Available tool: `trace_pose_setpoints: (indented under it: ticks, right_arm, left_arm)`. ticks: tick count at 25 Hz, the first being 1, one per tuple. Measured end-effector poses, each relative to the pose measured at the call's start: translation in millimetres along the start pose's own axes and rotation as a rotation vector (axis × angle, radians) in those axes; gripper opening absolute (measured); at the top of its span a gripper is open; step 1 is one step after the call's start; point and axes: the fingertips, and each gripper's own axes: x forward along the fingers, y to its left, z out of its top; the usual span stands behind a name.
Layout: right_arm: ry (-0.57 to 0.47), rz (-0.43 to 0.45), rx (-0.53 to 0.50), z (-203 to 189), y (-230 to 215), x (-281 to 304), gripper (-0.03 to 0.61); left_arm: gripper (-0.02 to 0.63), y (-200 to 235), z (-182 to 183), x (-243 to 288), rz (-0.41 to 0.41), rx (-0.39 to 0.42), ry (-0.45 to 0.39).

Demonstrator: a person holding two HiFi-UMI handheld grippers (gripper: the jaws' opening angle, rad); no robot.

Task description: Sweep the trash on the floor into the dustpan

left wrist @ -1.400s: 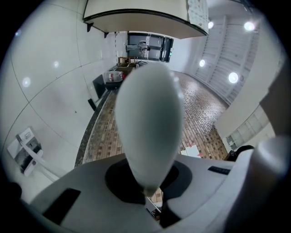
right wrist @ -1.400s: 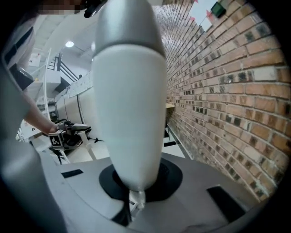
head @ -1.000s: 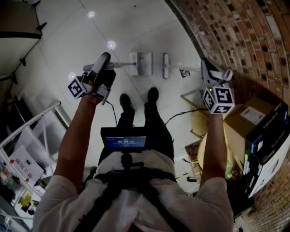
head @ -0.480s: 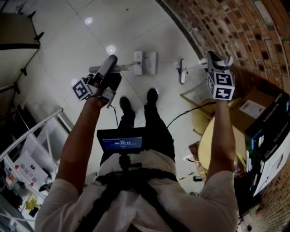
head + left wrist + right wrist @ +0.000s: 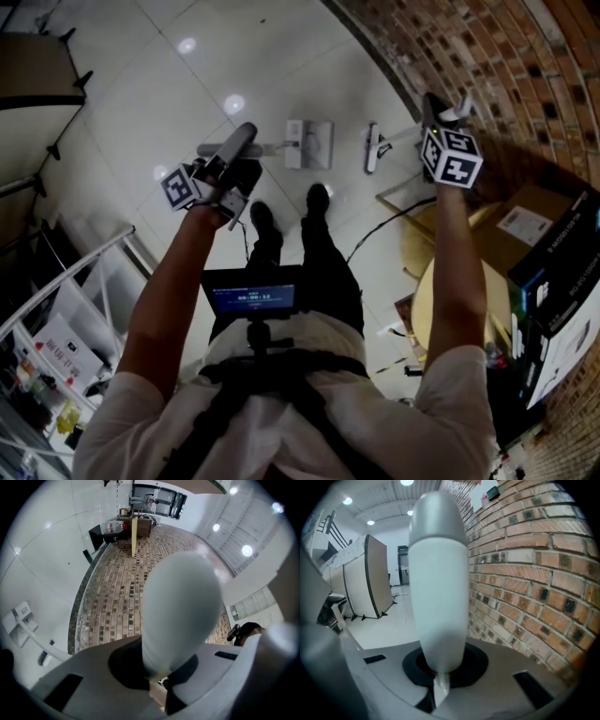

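Gripping the dustpan handle [image 5: 180, 611], a smooth pale grey shaft with a rounded end, the left gripper [image 5: 228, 167] is seen with its jaws closed tight on the plastic. From there the shaft is run across to the dustpan [image 5: 310, 143], a flat, boxy white pan that is laid on the floor just ahead of the person's dark shoes [image 5: 317, 199].

The right gripper [image 5: 437, 117] is likewise clamped on the broom handle [image 5: 439, 597], a glossy white cylinder capped with a domed grey tip (it fills most of the right gripper view). From that grip the slim shaft is led down to the broom head [image 5: 372, 148], a narrow pale bar that is set on the floor near the dustpan's right edge, the two apart.

The floor [image 5: 178, 103] is made of large glossy pale tiles, in which ceiling lights are mirrored as round spots. A rough red-brown brick wall [image 5: 487, 66] with pale mortar lines is curved along the right side. Beside the right arm a brown cardboard box [image 5: 542, 208] is set next to a black carton [image 5: 558, 272].
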Motion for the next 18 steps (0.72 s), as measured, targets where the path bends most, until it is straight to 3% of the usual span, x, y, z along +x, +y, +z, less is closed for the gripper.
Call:
trace_pose_setpoints:
  ticks: [4, 7, 11, 18]
  right_arm:
    - [0.040, 0.085, -0.058, -5.9, 26.9, 1.7, 0.003]
    - [0.034, 0.131, -0.010, -4.5, 43.1, 3.0, 0.003]
    - [0.042, 0.209, -0.064, -6.3, 80.8, -1.6, 0.005]
    - [0.002, 0.153, -0.215, 5.2, 85.9, -18.1, 0.003]
  left_arm:
    - [0.012, 3.0, -1.6, -4.0, 0.010, -0.011, 0.007]
    - [0.012, 3.3, 0.1, -7.6, 0.014, -0.013, 0.007]
    - [0.009, 6.2, 10.0, -17.7, 0.046, 0.036, -0.005]
    - [0.001, 2.8, 31.7, -38.4, 0.063, 0.097, -0.060]
